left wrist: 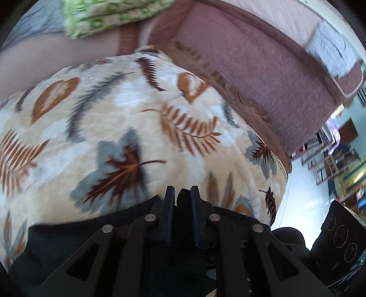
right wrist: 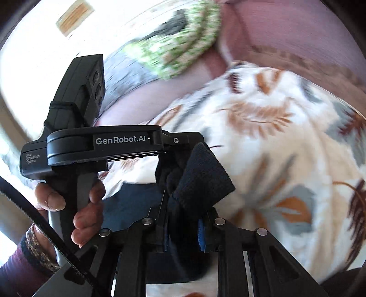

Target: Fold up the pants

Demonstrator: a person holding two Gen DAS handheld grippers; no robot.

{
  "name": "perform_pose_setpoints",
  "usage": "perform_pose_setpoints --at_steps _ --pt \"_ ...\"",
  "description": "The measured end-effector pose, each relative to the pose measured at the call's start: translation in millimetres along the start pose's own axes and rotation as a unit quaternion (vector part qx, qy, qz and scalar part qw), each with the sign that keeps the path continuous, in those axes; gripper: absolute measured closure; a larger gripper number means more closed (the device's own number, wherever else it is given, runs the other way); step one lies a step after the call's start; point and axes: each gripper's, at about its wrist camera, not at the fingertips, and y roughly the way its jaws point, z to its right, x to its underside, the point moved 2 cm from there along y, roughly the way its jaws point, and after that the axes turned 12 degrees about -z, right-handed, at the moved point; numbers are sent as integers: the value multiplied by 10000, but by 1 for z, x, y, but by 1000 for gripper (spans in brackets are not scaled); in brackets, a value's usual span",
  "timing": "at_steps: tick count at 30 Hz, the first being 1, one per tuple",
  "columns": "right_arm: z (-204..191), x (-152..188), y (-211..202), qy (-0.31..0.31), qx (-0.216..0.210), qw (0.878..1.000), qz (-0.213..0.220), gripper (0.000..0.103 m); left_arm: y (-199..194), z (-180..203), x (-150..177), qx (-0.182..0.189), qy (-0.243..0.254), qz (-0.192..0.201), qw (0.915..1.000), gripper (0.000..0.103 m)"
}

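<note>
The pants are dark navy, almost black fabric. In the left wrist view my left gripper (left wrist: 182,190) is shut on a pinch of the pants (left wrist: 57,239), which hang below it over a leaf-print blanket (left wrist: 128,123). In the right wrist view my right gripper (right wrist: 183,201) is shut on a bunched fold of the pants (right wrist: 201,173) that sticks up between its fingers. The left gripper (right wrist: 176,146) shows there too, held by a hand and clamped on the same fabric just left of the right one.
The leaf-print blanket (right wrist: 286,141) covers a mauve sofa (left wrist: 240,57). A green-patterned folded cloth (left wrist: 103,18) and grey cloth (left wrist: 39,25) lie at the sofa's far end. A white floor (left wrist: 297,182) and furniture are beyond the sofa's right edge.
</note>
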Motion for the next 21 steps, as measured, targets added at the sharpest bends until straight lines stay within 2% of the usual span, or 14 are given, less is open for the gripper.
perform_pose_setpoints --at_steps 4,8,10,11,12,14,16,18,19,21 --pt "-40 10 27 -622 -28 9975 -347 82 -20 -42 35 -35 -489 204 9986 90" --pt "-75 26 60 -1178 -23 9904 -720 82 -43 -78 70 -266 -943 406 9944 88" --pt "-91 37 74 -1486 5 9851 -871 80 -58 -92 92 -341 -1214 591 9903 74" --pt "-99 44 80 -1662 42 9815 -950 80 -67 -99 103 -352 -1402 726 9868 54" --pt "-105 49 86 -1808 66 9781 -1026 78 -79 -107 117 -327 -1632 942 9815 43" --pt "-115 60 93 -2063 73 9715 -1165 74 -96 -118 140 -200 -1931 1280 9726 40" --pt "-124 68 95 -2227 33 9673 -1211 50 -112 -131 166 -93 -2248 1576 9615 37" --pt "-133 77 93 -2350 -120 9639 -1249 37 -122 -141 187 -127 -2517 1872 9494 31" --pt "-137 80 91 -2422 -138 9620 -1255 33 -128 -147 199 -171 -2650 2012 9429 30" --pt "-144 86 86 -2625 -192 9555 -1333 33 -133 -157 214 -225 -2829 2172 9340 30"
